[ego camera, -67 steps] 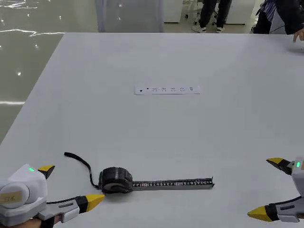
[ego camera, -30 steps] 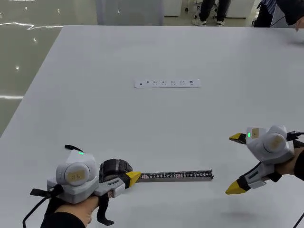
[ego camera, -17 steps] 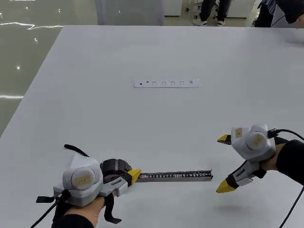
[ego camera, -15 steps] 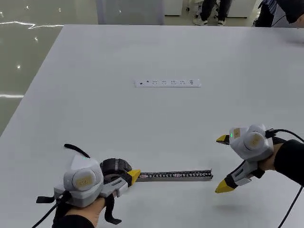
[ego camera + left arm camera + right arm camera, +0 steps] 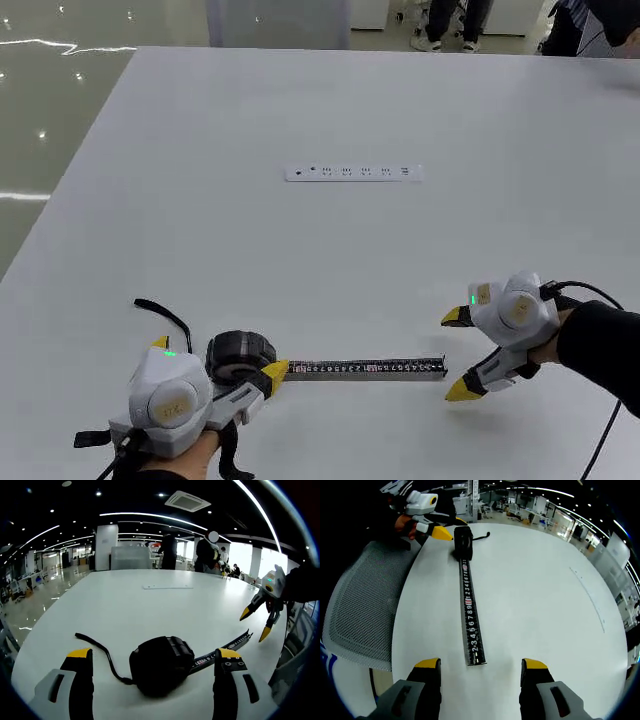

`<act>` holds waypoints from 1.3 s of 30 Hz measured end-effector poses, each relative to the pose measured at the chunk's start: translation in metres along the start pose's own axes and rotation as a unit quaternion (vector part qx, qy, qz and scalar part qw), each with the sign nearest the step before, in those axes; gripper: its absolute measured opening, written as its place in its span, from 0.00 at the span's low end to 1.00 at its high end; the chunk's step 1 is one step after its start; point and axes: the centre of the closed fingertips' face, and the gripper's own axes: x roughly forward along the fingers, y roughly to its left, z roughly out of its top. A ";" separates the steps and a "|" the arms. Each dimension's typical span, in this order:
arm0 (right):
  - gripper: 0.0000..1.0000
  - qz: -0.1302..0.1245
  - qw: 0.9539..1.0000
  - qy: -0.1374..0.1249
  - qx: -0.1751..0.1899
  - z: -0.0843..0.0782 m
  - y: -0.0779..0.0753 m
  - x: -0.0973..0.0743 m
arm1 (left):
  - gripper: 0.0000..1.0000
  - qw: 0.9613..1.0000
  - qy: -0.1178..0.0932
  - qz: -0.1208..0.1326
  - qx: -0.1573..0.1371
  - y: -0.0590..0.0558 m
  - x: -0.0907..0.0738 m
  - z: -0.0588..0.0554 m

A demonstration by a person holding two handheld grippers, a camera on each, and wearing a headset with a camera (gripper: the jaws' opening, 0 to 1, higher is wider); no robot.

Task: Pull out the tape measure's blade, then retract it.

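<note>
Left gripper (image 5: 154, 654) jaws are wide and straddle the tape measure case (image 5: 240, 356), which sits on the table (image 5: 330, 260) between them; I can't confirm contact. The blade (image 5: 469, 610) is out, running straight toward the right gripper (image 5: 481, 664). Its jaws are also wide, and the end hook (image 5: 475, 661) is level with the tips, nearer one jaw.

My read of the step:
- Clamp the left on the case flanks first, clear of the wrist strap (image 5: 165, 315).
- Centre the right on the hook and pinch the flat faces, not the edges, or it'll likely buckle.
- Pull in line with the blade.
- Feed the retract back slowly.
</note>
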 end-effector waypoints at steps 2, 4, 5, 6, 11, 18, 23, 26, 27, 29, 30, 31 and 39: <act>0.55 0.005 1.000 0.004 -0.006 -0.001 0.002 0.001 | 0.99 1.000 0.000 -0.003 0.001 -0.001 0.000 0.000; 0.49 0.010 1.000 0.010 -0.015 -0.003 0.004 0.002 | 0.99 1.000 0.003 -0.007 0.008 -0.003 0.001 0.000; 0.48 0.010 1.000 0.011 -0.016 -0.003 0.004 0.003 | 0.99 1.000 0.004 -0.008 0.010 -0.004 0.002 -0.001; 0.46 0.013 1.000 0.012 -0.018 -0.004 0.004 0.003 | 0.99 1.000 0.004 -0.009 0.011 -0.005 0.002 -0.001; 0.37 0.023 0.999 0.016 -0.024 -0.004 0.006 0.007 | 0.99 1.000 0.004 -0.015 0.017 -0.009 0.005 -0.001; 0.25 0.028 0.999 0.020 -0.035 -0.003 0.006 0.011 | 0.99 1.000 -0.003 -0.014 0.013 -0.008 0.005 0.004; 0.17 0.032 0.999 0.023 -0.035 -0.004 0.007 0.013 | 0.99 1.000 -0.005 -0.013 0.012 -0.008 0.005 0.006; 0.15 0.032 0.999 0.025 -0.033 -0.006 0.008 0.013 | 0.99 1.000 -0.008 -0.012 0.010 -0.007 0.006 0.008; 0.15 0.033 0.999 0.025 -0.033 -0.007 0.008 0.013 | 0.99 1.000 -0.007 -0.012 0.009 -0.007 0.006 0.008; 0.13 0.033 0.999 0.026 -0.031 -0.008 0.009 0.015 | 0.99 1.000 -0.007 -0.010 0.007 -0.006 0.007 0.008; 0.12 0.024 0.999 0.024 -0.035 -0.007 0.007 0.015 | 0.99 1.000 -0.007 -0.010 0.006 -0.006 0.007 0.008; 0.12 0.028 0.999 0.026 -0.035 -0.008 0.008 0.015 | 0.99 1.000 -0.007 -0.008 0.005 -0.005 0.007 0.008; 0.11 0.032 0.998 0.036 -0.036 -0.007 0.008 0.016 | 0.94 1.000 0.000 0.001 0.006 -0.004 0.013 0.003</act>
